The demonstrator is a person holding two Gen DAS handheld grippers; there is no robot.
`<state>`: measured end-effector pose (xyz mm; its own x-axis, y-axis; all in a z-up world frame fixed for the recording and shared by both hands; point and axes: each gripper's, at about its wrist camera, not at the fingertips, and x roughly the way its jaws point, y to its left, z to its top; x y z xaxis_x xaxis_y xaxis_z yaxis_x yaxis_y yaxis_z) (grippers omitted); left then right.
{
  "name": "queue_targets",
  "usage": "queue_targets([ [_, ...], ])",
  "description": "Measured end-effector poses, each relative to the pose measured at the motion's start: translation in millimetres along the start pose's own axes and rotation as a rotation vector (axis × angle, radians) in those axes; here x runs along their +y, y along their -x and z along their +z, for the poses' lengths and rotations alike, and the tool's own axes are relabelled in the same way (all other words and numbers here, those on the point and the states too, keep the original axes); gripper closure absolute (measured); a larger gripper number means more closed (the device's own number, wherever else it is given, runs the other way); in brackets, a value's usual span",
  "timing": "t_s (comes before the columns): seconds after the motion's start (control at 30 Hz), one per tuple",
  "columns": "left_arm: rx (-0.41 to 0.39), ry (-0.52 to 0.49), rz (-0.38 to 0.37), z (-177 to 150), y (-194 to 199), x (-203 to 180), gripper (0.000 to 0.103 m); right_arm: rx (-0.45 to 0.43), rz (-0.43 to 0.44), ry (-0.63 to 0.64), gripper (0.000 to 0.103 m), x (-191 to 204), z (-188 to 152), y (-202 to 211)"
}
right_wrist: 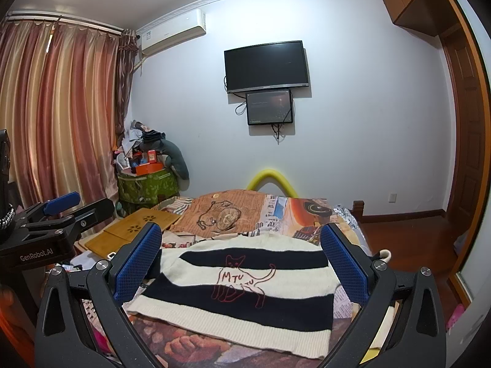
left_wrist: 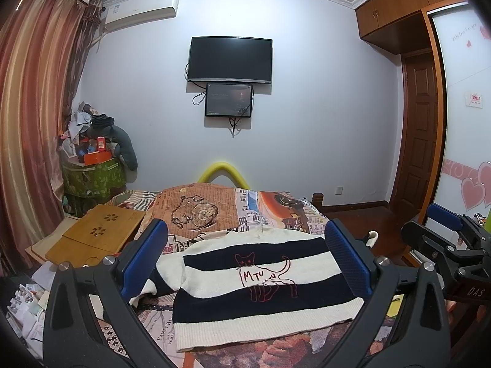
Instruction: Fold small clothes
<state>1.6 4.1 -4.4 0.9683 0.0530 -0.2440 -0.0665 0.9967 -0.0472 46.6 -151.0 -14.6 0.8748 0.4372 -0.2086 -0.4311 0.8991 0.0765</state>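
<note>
A striped sweater (left_wrist: 260,288) is being displayed flat on the bed (left_wrist: 196,211). Both the left gripper (left_wrist: 245,263) and the right gripper (right_wrist: 242,266) are being held released above it, gripping nothing.

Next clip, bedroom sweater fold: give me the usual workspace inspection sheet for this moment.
Surface: bed with a printed cover.
Job's things: striped sweater lies flat, cat side up.
Clutter: wooden lap desk left of the sweater; heaped bin in the corner.
Grippers: left gripper and right gripper both open above the sweater, holding nothing.
Cables: loose leads under the TV.
Surroundings: curtain, wardrobe.
</note>
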Motion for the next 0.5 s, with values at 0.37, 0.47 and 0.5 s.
queue_targets([
  [0.37, -0.001, 0.001, 0.003, -0.1, 0.4, 0.0, 0.0, 0.002, 0.001, -0.002, 0.0, -1.1, 0.2, -1.2],
  [0.47, -0.001, 0.002, 0.003, -0.3, 0.3, -0.1, 0.0, 0.004, 0.001, -0.003, 0.0, -1.5, 0.3, -2.5],
  [0.5, -0.001, 0.001, 0.003, -0.2, 0.3, -0.2, 0.0, 0.004, 0.001, -0.003, 0.0, -1.5, 0.3, -2.6],
])
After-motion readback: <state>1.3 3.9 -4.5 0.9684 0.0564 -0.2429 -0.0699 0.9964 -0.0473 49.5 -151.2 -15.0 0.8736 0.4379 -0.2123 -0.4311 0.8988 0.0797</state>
